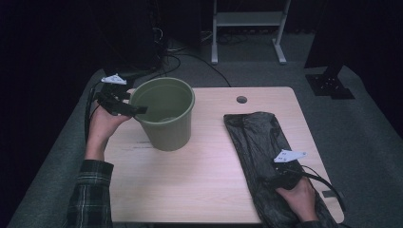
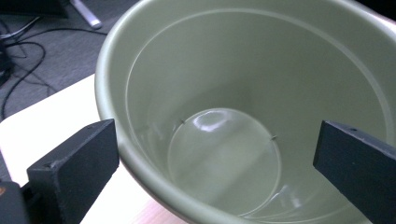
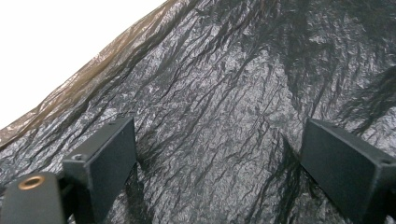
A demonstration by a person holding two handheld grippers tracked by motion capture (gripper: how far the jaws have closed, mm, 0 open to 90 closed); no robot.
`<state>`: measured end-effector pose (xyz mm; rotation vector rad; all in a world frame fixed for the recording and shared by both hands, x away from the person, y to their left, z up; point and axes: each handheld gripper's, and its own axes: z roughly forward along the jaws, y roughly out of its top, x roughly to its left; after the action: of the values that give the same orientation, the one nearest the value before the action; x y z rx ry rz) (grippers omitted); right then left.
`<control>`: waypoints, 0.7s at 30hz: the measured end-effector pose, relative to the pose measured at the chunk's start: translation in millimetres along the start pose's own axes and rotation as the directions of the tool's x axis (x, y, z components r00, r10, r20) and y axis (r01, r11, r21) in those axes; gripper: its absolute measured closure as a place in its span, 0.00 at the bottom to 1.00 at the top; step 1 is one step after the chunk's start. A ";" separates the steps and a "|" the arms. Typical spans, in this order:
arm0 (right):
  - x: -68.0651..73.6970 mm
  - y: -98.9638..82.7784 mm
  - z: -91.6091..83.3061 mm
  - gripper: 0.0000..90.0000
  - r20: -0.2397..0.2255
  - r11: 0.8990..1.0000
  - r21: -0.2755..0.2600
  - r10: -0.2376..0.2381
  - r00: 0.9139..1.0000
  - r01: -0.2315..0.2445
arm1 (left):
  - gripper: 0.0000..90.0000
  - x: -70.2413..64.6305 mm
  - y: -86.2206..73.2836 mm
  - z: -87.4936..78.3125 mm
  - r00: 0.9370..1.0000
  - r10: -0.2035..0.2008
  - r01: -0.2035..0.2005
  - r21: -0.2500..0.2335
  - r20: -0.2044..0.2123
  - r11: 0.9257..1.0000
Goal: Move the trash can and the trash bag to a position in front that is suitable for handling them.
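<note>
Clearly two very different things are in hand: a green plastic bucket (image 1: pixel 165 114) standing upright at the left of the table (image 1: pixel 199 190), and a black bin bag (image 1: pixel 259 142) lying flat along the right side. The left tool (image 1: pixel 124 107) stands with its jaws wide apart across the bucket's rim, one outside the wall and one over the empty inside, not yet closed. The bucket looks light, stiff and smooth, so a pinch on the rim wall should hold it (though the glossy plastic may slip). The right tool (image 3: pixel 219 154) hangs just over the bag, jaws spread wide, gripping nothing. The bag is thin, limp and crinkled; it is best taken by pinching a raised fold or an edge.
</note>
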<state>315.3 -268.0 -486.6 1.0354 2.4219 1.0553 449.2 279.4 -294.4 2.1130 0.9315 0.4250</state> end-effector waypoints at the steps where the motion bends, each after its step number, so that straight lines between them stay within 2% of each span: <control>1: -0.1 -0.1 0.0 0.10 0.000 1.000 0.000 -0.002 1.000 0.002 | 0.00 0.9 -0.9 1.2 1.000 -0.002 0.002 0.005 -0.005 1.000; 9: -0.1 -0.1 0.0 0.10 0.000 1.000 0.000 -0.002 1.000 0.002 | 0.00 4.3 -4.4 6.8 1.000 -0.007 0.008 0.028 -0.016 1.000; 13: 0.0 0.0 -0.1 0.10 -0.001 1.000 0.001 0.000 1.000 0.000 | 0.00 3.8 -7.1 10.0 1.000 -0.001 0.002 0.059 -0.024 0.998; 15: -0.1 0.0 0.0 0.10 -0.001 1.000 0.000 -0.002 1.000 0.002 | 0.00 4.3 -9.3 13.6 1.000 -0.015 0.015 0.059 -0.002 0.998; 18: -0.1 -0.1 0.0 0.10 0.000 1.000 0.000 -0.002 1.000 0.002 | 0.00 2.6 -10.1 14.7 1.000 -0.016 0.016 0.051 -0.006 0.999; 21: -0.1 0.0 0.0 0.10 -0.001 1.000 0.000 -0.002 1.000 0.002 | 0.00 -1.3 -10.7 15.9 1.000 -0.014 0.013 0.041 0.020 0.999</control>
<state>315.3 -268.1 -486.6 1.0332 2.4228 1.0549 452.2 274.9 -312.9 2.1425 0.9498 0.3803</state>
